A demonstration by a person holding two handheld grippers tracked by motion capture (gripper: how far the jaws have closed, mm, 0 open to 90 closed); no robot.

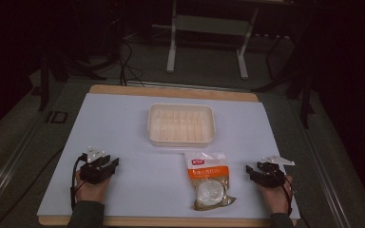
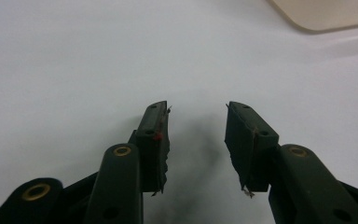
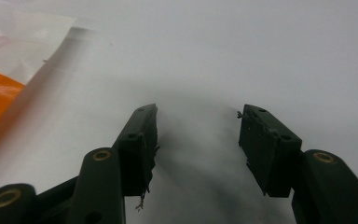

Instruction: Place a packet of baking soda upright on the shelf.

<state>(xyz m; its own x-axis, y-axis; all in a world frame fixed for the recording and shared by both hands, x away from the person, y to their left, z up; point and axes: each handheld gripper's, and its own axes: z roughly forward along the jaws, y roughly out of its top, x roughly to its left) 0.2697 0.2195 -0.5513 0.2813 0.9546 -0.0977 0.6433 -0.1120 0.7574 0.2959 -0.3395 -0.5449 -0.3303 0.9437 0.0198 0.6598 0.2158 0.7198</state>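
Left gripper (image 1: 105,164) and right gripper (image 1: 257,170) rest near the desk's (image 1: 123,118) front corners, jaws spread, empty. Orange-and-clear plastic snack packet (image 1: 210,179) lies between; cream rectangular plastic tray (image 1: 181,124) sits toward the far edge.

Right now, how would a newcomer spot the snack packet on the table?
Find the white sheet covering the table, then the cream tray at its middle. Just nearer the person, toward the right tongs, lies the packet: orange band on top, clear window showing a pale round piece.

Right gripper (image 3: 196,116) fingers spread over white sheet (image 3: 242,51), empty between, probably orange-and-clear packet (image 3: 9,70) far left
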